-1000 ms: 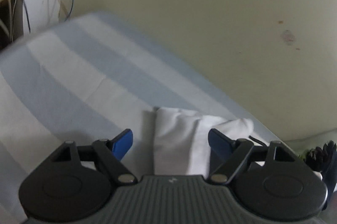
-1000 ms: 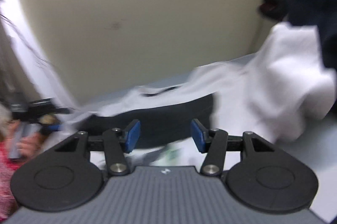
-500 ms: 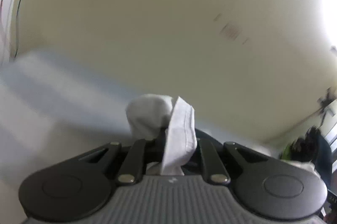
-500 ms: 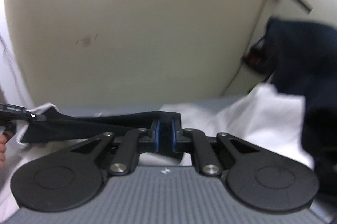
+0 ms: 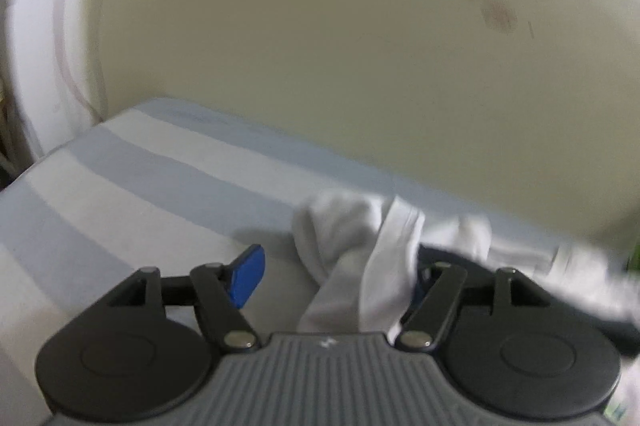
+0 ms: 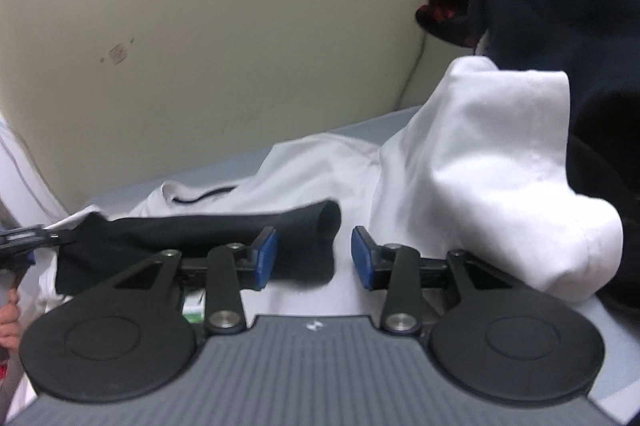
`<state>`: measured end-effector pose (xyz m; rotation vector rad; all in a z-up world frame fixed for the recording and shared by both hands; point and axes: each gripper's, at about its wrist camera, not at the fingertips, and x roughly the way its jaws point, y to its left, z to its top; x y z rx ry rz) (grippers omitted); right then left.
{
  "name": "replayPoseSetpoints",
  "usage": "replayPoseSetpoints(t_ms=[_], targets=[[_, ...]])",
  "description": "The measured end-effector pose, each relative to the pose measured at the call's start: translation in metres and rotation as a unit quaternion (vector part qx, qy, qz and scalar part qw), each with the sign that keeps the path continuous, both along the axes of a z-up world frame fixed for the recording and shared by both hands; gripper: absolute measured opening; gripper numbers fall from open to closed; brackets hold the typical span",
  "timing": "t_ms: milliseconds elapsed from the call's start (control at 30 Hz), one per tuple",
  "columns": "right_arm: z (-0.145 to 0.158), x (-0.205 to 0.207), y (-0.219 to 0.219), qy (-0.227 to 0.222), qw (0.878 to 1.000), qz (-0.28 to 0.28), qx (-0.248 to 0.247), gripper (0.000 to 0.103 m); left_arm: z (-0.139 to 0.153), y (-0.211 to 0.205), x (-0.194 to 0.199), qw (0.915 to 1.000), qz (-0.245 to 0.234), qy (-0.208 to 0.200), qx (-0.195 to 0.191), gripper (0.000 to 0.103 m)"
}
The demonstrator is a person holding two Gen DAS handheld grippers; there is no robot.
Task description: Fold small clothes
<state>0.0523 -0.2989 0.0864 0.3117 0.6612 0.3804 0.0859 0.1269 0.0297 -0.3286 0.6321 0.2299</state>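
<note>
In the left wrist view a small white garment [image 5: 360,250] lies bunched on the striped sheet [image 5: 120,201]. It sits between the jaws of my left gripper [image 5: 334,280], which are opening. The left blue pad [image 5: 248,276] stands clear of the cloth, which drapes over and hides the right pad. In the right wrist view a long black garment [image 6: 192,234] lies across a white garment [image 6: 304,169]. My right gripper [image 6: 314,260] is opening too. The black cloth's end lies between its blue pads, which do not press on it.
A thick white sock [image 6: 500,165] lies just right of the right gripper, under a heap of dark navy clothing [image 6: 560,5]. The cream wall [image 5: 320,25] runs close behind the bed. A person's hand [image 6: 8,314] shows at the left edge.
Both grippers closed half a second ago, the left on the white garment and the right on the black one. Both have since opened again, and the cloth now rests loose on the bed.
</note>
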Motion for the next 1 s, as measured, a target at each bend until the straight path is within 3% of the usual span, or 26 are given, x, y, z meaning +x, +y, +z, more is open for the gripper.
replayPoseSetpoints(t_ms=[67,133,167,233,333,400,433,533,567,633,667,767,833,933,1000], targets=[[-0.003,0.003,0.002,-0.001,1.000,-0.007,-0.005,0.044,0.006,-0.007,-0.007,0.9997,-0.008,-0.022,-0.006,0.064],[-0.007,0.002,0.010,0.001,1.000,-0.008,-0.025,0.041,0.002,-0.029,-0.004,0.9985,-0.048,-0.024,0.013,0.066],[-0.012,0.003,0.014,0.003,0.999,-0.012,-0.045,0.029,0.000,-0.037,-0.004,0.9974,-0.063,-0.021,0.028,0.066],[-0.010,0.006,0.016,0.005,0.998,-0.031,-0.063,0.014,-0.012,-0.056,-0.002,0.9943,-0.081,-0.008,0.068,0.066],[-0.011,0.005,0.008,0.011,0.998,-0.044,-0.046,0.011,-0.041,-0.071,0.010,0.9896,-0.076,0.033,0.118,0.067],[-0.009,-0.005,-0.001,0.014,0.999,-0.043,-0.025,0.015,-0.049,-0.061,0.014,0.9894,-0.072,0.042,0.119,0.071],[-0.007,-0.014,-0.009,0.012,0.999,-0.041,-0.008,0.018,-0.048,-0.055,0.012,0.9916,-0.066,0.031,0.107,0.078],[0.001,-0.059,-0.043,0.002,0.998,-0.041,0.055,0.033,-0.054,-0.041,0.014,0.9945,-0.062,0.039,0.075,0.080],[0.003,-0.077,-0.057,-0.003,0.996,-0.048,0.074,0.034,-0.055,-0.039,0.012,0.9948,-0.061,0.038,0.071,0.080],[0.008,-0.115,-0.090,-0.017,0.992,-0.074,0.100,0.036,-0.053,-0.041,0.009,0.9950,-0.060,0.034,0.072,0.080],[0.010,-0.136,-0.108,-0.024,0.989,-0.097,0.110,0.043,-0.052,-0.041,0.006,0.9950,-0.062,0.029,0.072,0.080],[0.015,-0.181,-0.156,-0.034,0.976,-0.170,0.134,0.051,-0.046,-0.043,-0.010,0.9946,-0.077,-0.023,0.066,0.082],[0.021,-0.204,-0.180,-0.052,0.965,-0.227,0.125,0.052,-0.043,-0.044,-0.018,0.9924,-0.091,-0.061,0.056,0.091],[0.023,-0.218,-0.199,-0.070,0.948,-0.301,0.073,0.076,-0.037,-0.047,-0.028,0.9896,-0.104,-0.083,0.053,0.094],[0.020,-0.215,-0.208,-0.059,0.948,-0.309,0.054,0.076,-0.037,-0.056,-0.020,0.9894,-0.105,-0.078,0.063,0.094]])
